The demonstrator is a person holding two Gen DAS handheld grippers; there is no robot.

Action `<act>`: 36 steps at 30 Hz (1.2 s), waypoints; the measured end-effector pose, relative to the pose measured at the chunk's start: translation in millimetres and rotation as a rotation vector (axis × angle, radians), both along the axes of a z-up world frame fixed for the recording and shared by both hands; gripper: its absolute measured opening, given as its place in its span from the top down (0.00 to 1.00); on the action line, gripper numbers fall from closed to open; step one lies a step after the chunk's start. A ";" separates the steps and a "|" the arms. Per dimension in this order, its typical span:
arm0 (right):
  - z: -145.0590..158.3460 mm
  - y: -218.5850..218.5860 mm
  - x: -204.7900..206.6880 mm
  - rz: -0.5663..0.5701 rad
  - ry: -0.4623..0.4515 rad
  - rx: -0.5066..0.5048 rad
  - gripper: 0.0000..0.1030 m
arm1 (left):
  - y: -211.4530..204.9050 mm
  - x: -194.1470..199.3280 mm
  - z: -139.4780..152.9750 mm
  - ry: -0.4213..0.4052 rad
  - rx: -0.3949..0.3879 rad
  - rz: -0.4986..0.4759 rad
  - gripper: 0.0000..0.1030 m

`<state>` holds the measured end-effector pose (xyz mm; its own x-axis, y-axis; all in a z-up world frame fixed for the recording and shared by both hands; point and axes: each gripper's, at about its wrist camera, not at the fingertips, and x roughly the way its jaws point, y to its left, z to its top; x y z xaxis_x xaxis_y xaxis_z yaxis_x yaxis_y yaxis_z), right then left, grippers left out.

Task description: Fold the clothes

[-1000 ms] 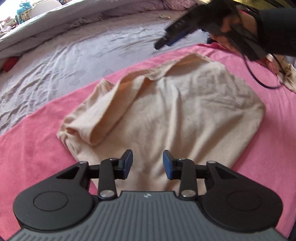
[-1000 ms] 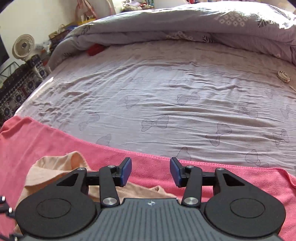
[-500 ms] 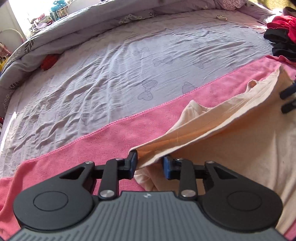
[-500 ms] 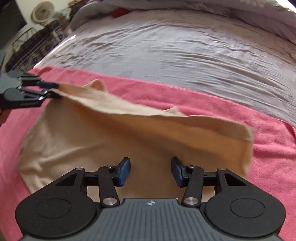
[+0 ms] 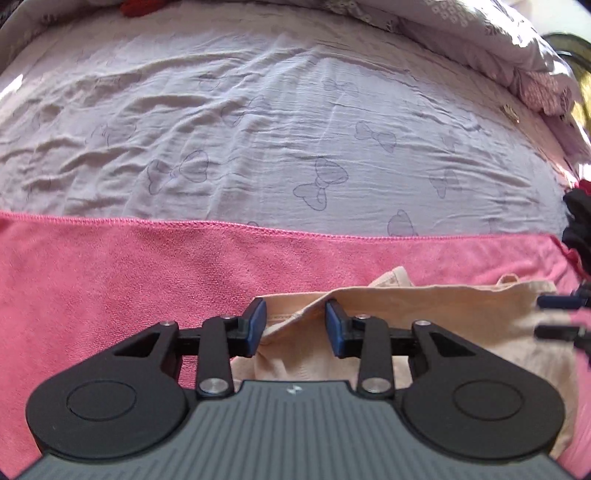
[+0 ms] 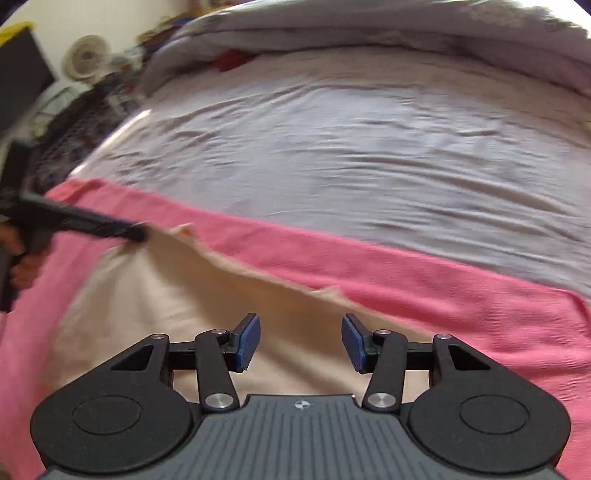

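Note:
A beige garment (image 5: 461, 314) lies on a pink towel (image 5: 110, 277), with its far edge folded over and rumpled. My left gripper (image 5: 295, 326) is open, and a fold of the garment's left end lies loose between its blue pads. In the right wrist view the garment (image 6: 184, 295) spreads under my right gripper (image 6: 301, 343), which is open and holds nothing. That view is blurred; it shows the left gripper (image 6: 136, 233) at the garment's far left corner. The right gripper's two tips (image 5: 550, 317) show apart at the garment's right end.
The towel (image 6: 443, 288) covers the near part of a bed with a lilac bow-print sheet (image 5: 295, 129). A rolled duvet (image 6: 369, 33) lines the far side. Dark clothes (image 5: 580, 221) sit at the right edge. A fan (image 6: 86, 57) and clutter stand beyond the bed's left.
Half a second ago my left gripper pinched the garment's edge; now its jaws are wider and the fold lies loose. Both grippers have swung to face the bed's far side.

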<state>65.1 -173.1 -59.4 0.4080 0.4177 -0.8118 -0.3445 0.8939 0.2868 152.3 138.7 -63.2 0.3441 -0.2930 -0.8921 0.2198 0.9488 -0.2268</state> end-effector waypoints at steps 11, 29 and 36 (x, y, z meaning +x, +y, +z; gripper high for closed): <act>-31.8 38.0 54.8 -0.169 -0.091 -0.104 0.58 | 46.9 26.4 -14.9 0.256 -0.364 0.288 0.48; -25.7 -2.2 -0.3 0.161 -0.094 -0.310 0.53 | -25.0 -22.5 41.0 -0.120 -0.013 -0.342 0.47; -10.1 -30.2 -7.7 0.071 -0.160 -0.400 0.26 | -30.6 -26.3 8.6 -0.189 0.335 -0.214 0.44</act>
<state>57.4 -203.3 -69.4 0.5235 0.1152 -0.8442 -0.4213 0.8962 -0.1389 126.0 108.2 -54.5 0.4735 -0.0804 -0.8771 0.4275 0.8916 0.1490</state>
